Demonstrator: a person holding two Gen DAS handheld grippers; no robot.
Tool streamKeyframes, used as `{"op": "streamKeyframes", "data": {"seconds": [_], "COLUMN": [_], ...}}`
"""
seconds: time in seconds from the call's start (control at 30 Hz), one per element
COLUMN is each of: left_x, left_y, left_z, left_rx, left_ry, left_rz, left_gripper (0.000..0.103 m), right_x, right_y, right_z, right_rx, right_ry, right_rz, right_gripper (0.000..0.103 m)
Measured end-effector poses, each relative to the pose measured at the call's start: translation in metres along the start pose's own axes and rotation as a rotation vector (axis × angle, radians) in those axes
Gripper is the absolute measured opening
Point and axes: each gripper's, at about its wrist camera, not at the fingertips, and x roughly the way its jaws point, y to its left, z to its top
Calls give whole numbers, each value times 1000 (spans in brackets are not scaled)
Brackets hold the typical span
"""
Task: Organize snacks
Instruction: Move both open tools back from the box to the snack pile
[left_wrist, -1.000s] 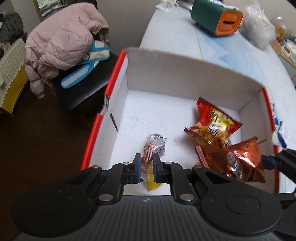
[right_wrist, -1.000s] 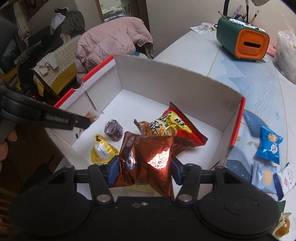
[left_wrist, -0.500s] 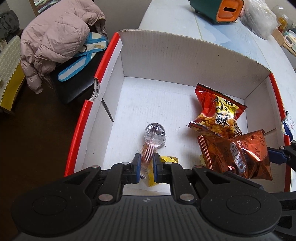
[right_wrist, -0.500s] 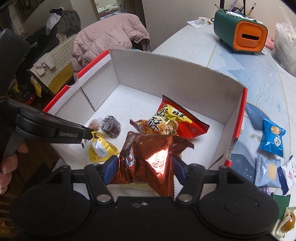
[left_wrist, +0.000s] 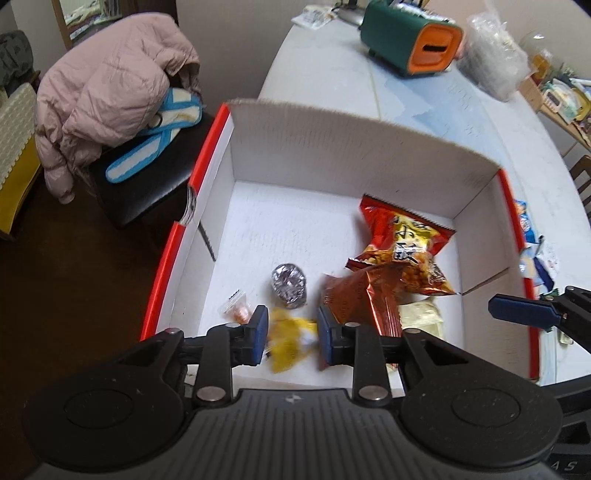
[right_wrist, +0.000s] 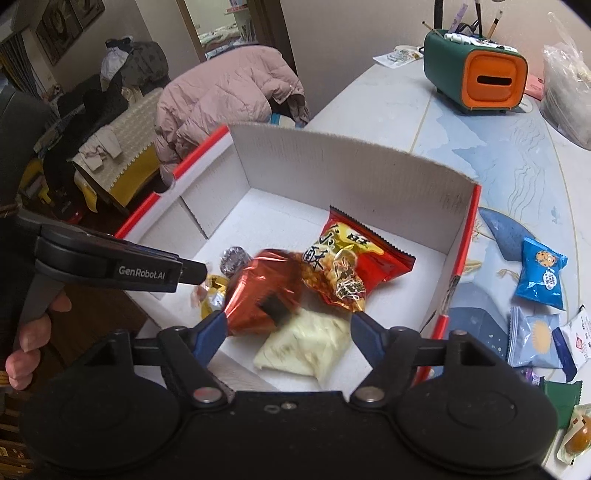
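In the lower middle of the left wrist view, the left gripper (left_wrist: 289, 334) has just been opening; its blue pads stand apart, and the small yellow crinkled packet (left_wrist: 288, 338) lies blurred between them, released. In the right wrist view the right gripper (right_wrist: 286, 332) has also just been opening, and the shiny copper-red foil bag (right_wrist: 264, 295) rests free on the floor of the white cardboard box with red edges (right_wrist: 347, 162), half over a pale cream pouch (right_wrist: 306, 349). The red and yellow chip bag (right_wrist: 354, 262) sits in the centre. The foil bag leans on other snacks, so a jaw that catches its edge while withdrawing could drag it out. Several packets, such as the blue cookie packet (right_wrist: 541, 273), wait on the table at right, and the box wall stands between.
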Motion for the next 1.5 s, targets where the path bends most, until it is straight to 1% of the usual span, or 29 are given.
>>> {"op": "streamKeyframes", "data": {"seconds": [0.37,0.43,0.5,0.57,0.63,0.73,0.8,0.9,1.03,1.1,1.23,1.33,1.4,1.5], "left_x": [-41,-48,-56,-63,-69,-77,-83,-90,-92,-92,-89,-84,-80,-70], "left_y": [-19,-23,-29,-36,-43,-54,-63,-77,-98,-108,-132,-150,-162,-182], "left_z": [-5,-6,-8,-10,-11,-14,-16,-19,-20,-20,-19,-18,-18,-17], "left_rx": [34,39,46,53,63,74,87,112,138,150,168,167,167,167], "left_ry": [-92,-105,-123,-146,-163,-184,-201,-229,-246,-250,-258,-254,-245,-226], "left_rz": [-71,-92,-108,-125,-138,-161,-173,-189,-220,-237,-266,-298,-331,-345], "left_gripper": [28,31,41,48,50,51,57,61,64,68,70,75,76,76], "right_x": [-41,-50,-59,-67,-76,-91,-100,-115,-133,-141,-155,-162,-167,-170], "right_y": [-8,-10,-13,-17,-22,-30,-36,-45,-64,-74,-95,-111,-122,-139], "right_z": [-3,-4,-6,-8,-10,-15,-19,-26,-37,-44,-58,-67,-74,-86], "right_rx": [20,22,24,28,33,42,49,66,84,85,104,111,107,90], "right_ry": [-72,-89,-105,-122,-137,-163,-183,-208,-233,-247,-270,-279,-279,-273], "right_rz": [56,62,63,65,65,61,56,51,36,21,0,-16,-34,-67], "right_gripper": [82,82,83,84,85,88,92,94,96,99,102,103,103,103]}}
